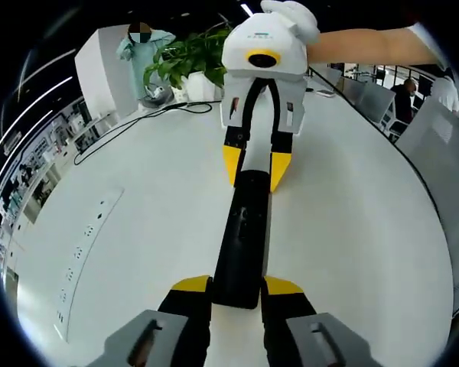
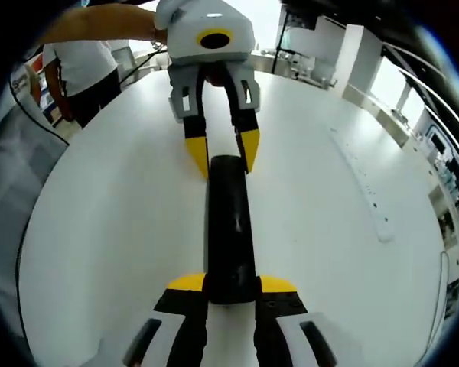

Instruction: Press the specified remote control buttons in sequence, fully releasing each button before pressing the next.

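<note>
A long black remote control (image 1: pixel 245 229) lies flat on the white table (image 1: pixel 367 229), pointing away from me. My left gripper (image 1: pixel 237 287) holds its near end, a yellow-tipped jaw pressed against each side. My right gripper (image 1: pixel 255 170) comes in from the far side and clamps the other end, held by a white-gloved hand (image 1: pixel 291 17). In the right gripper view the same remote control (image 2: pixel 229 222) runs from my right gripper (image 2: pixel 231 284) at the bottom up to my left gripper (image 2: pixel 223 157) at the far end. The buttons are too dark to make out.
A potted plant (image 1: pixel 191 57) and a black cable (image 1: pixel 138 126) sit at the table's far edge, with a person (image 1: pixel 141 46) behind them. A row of flush sockets (image 1: pixel 84 237) runs along the table. Grey chairs (image 1: pixel 436 138) stand beside it. A person in white (image 2: pixel 84 69) stands nearby.
</note>
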Motion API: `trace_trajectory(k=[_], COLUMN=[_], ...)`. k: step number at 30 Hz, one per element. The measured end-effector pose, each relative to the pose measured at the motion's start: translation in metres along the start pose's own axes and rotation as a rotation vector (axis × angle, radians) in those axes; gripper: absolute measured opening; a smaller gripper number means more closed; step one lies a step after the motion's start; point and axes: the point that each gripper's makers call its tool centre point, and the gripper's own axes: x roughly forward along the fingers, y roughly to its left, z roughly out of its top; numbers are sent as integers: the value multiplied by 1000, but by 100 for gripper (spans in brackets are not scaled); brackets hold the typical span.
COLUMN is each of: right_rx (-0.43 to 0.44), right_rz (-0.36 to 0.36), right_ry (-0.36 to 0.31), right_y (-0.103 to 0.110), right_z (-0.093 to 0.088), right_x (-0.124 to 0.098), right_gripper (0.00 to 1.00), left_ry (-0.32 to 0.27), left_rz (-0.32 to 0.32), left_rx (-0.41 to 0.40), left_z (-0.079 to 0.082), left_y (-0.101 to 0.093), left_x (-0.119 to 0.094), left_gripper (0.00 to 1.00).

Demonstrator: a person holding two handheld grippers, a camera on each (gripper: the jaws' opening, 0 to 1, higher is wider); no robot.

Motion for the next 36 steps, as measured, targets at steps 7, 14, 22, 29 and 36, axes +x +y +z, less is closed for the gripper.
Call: trace_trajectory(k=[7,14,22,29,36], right_rx=[0,2,14,21,17], right_rz=[12,31,41,50,72], right_ry=[7,8,1,-13,-3], right_y=[14,47,90,125,161], right_z=[2,5,6,9,8], right_x=[-8,-23,-30,-31,-27], right_gripper=[20,20,20,20,20], left_ry=[13,11,15,19,33], left_rz=[-7,-25,-41,-47,-63], left_rx=[-18,-41,-36,-43,-61], left_z=[6,12,21,15,7], left_y=[-14,-42,-92,-127,-164], left_x=[-6,-14,-24,-34,-34], left_gripper=[24,24,24,24,24])
